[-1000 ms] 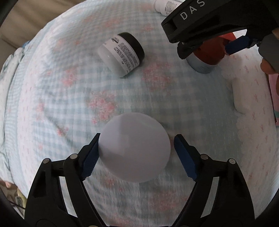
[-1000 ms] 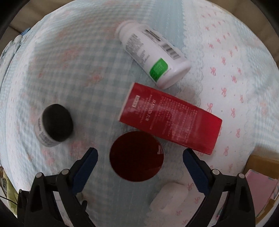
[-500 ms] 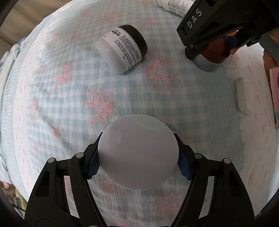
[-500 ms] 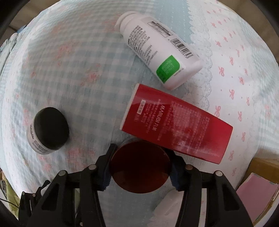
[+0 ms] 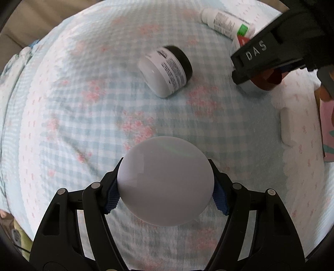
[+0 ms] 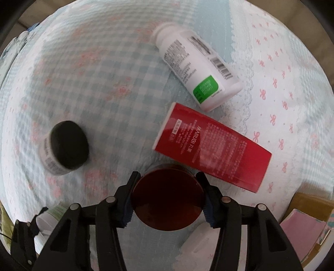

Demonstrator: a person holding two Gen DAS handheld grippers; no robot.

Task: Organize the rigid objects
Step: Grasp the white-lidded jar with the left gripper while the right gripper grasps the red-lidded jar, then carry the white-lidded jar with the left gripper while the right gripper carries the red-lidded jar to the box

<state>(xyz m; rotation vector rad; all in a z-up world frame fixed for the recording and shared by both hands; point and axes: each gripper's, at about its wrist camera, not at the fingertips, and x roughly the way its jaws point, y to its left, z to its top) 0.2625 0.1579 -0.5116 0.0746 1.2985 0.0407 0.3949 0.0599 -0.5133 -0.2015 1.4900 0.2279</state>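
My left gripper [image 5: 166,195] is shut on a round white lid or jar [image 5: 166,179] above the checked blue cloth [image 5: 83,125]. My right gripper [image 6: 168,200] is shut on a dark red round jar [image 6: 168,197]; it also shows in the left wrist view [image 5: 265,78] at the upper right. A white jar with a black lid [image 5: 167,70] lies on its side on the cloth and also shows in the right wrist view [image 6: 64,148]. A red box [image 6: 210,148] and a white bottle with a green label [image 6: 196,75] lie beyond the red jar.
A small white oblong object [image 5: 288,127] lies at the right on the white bow-print cloth [image 6: 281,83]. Pink and brown flat items [image 6: 302,225] sit at the lower right edge. A beige surface [image 5: 25,18] borders the cloth at top left.
Both grippers have closed: the left on the white round object, the right on the dark red jar. Both wrist views have shifted, the other objects moving across the frame.
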